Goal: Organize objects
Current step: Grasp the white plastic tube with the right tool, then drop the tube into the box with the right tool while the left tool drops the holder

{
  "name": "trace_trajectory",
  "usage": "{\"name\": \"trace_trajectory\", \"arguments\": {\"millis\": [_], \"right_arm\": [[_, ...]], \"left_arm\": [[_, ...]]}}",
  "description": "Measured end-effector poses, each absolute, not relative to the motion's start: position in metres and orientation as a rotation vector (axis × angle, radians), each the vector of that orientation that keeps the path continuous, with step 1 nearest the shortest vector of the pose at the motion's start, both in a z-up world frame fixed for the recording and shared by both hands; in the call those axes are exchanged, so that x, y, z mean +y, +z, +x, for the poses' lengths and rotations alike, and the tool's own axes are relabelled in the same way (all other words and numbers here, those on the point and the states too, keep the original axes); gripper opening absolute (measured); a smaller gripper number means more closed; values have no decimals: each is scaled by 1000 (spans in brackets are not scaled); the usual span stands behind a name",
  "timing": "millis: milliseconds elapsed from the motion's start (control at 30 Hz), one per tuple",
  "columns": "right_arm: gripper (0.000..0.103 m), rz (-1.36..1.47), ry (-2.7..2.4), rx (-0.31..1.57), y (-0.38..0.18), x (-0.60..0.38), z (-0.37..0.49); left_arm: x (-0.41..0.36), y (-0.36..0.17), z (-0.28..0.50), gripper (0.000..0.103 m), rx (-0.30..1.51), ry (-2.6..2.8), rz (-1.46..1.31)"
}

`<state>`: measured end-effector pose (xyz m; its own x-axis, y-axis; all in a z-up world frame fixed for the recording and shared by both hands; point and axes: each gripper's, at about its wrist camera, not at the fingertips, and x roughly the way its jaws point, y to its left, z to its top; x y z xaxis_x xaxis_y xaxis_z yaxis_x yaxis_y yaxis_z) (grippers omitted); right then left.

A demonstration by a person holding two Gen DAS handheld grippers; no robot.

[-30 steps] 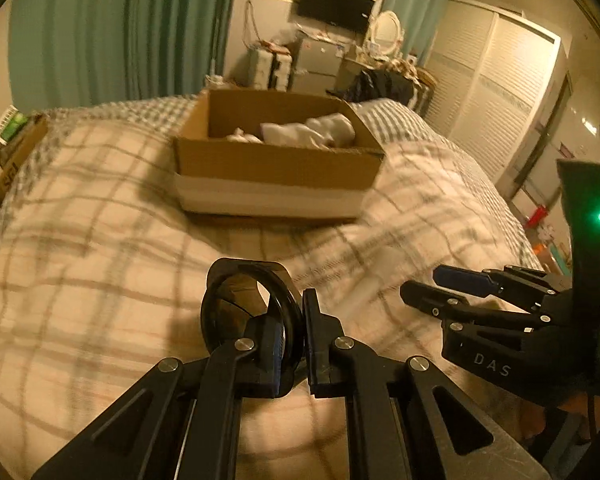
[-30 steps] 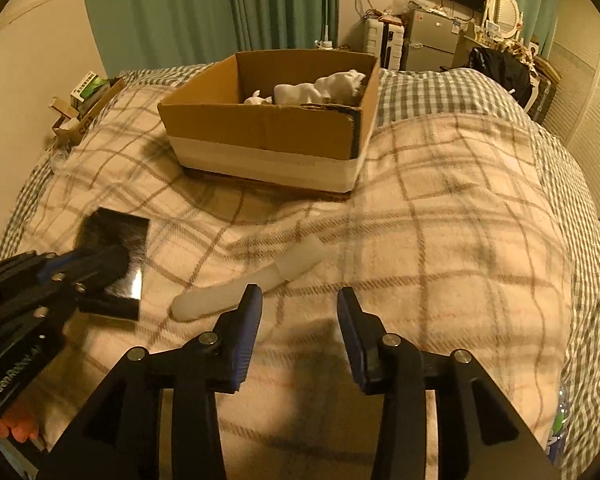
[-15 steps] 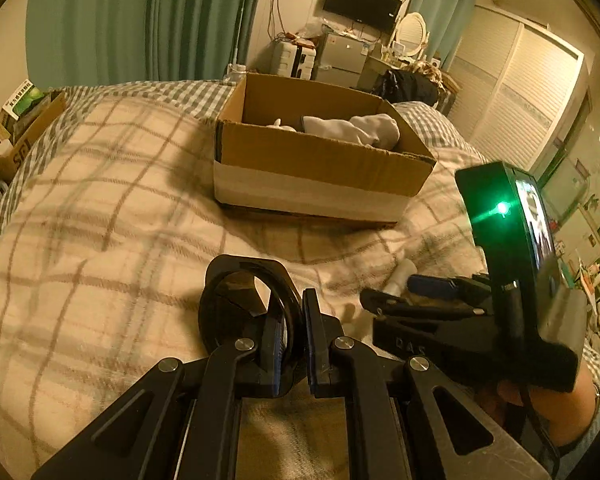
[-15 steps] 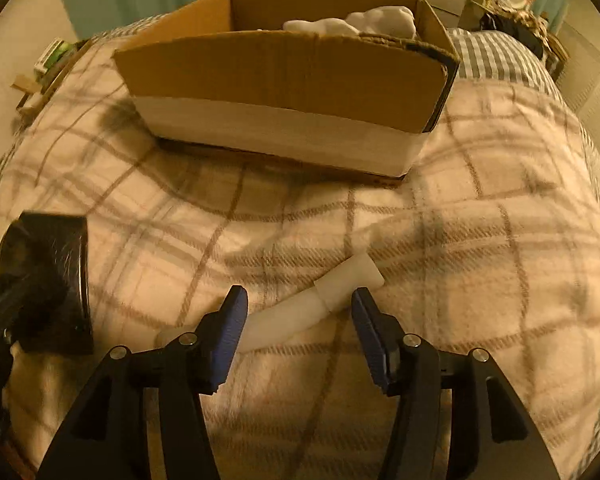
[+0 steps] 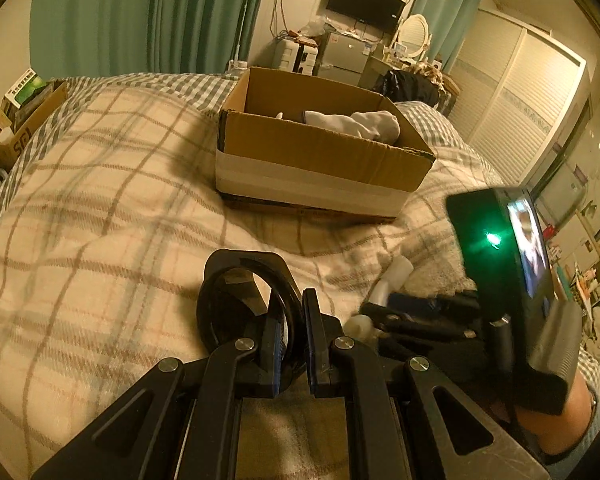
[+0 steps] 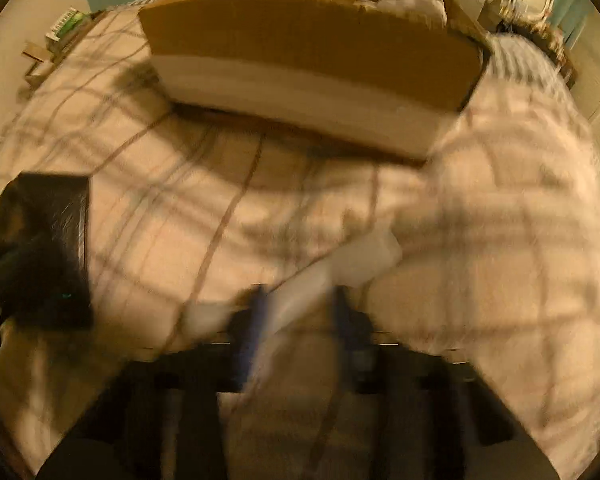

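My left gripper (image 5: 291, 320) is shut on a black ring-shaped holder (image 5: 244, 292) and holds it over the plaid blanket. A white tube-like bottle (image 6: 332, 276) lies on the blanket; it also shows in the left wrist view (image 5: 394, 276). My right gripper (image 6: 300, 304) is low on the blanket with its fingers on either side of the bottle; the view is blurred. Its jaws look apart. The cardboard box (image 5: 320, 160) with white socks (image 5: 360, 124) in it stands further back on the bed; it also shows in the right wrist view (image 6: 312, 52).
The plaid blanket (image 5: 100, 200) covers the bed. Boxes (image 5: 20, 108) stand beside the bed on the left. Green curtains, a TV and a cluttered desk are at the far wall, a white wardrobe at the right.
My right gripper has moved forward and down onto the blanket, so the white bottle now sits between its fingers. My left gripper has kept hold of the black holder.
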<state>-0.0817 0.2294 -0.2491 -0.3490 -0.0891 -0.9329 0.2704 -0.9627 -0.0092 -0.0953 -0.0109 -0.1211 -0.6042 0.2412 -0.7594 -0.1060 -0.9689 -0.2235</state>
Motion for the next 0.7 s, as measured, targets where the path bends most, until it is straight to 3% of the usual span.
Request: {"name": "trace_trajectory", "arguments": {"millis": [33, 100, 700], "right_arm": [[12, 1631, -2410, 225, -247, 232, -78], [6, 1604, -2410, 217, -241, 233, -69], [5, 1274, -2533, 214, -161, 229, -20]], "left_arm": [[-11, -121, -94, 9, -230, 2643, -1285], [-10, -120, -92, 9, -229, 2646, -1281], [-9, -100, -78, 9, -269, 2640, -1263]]}}
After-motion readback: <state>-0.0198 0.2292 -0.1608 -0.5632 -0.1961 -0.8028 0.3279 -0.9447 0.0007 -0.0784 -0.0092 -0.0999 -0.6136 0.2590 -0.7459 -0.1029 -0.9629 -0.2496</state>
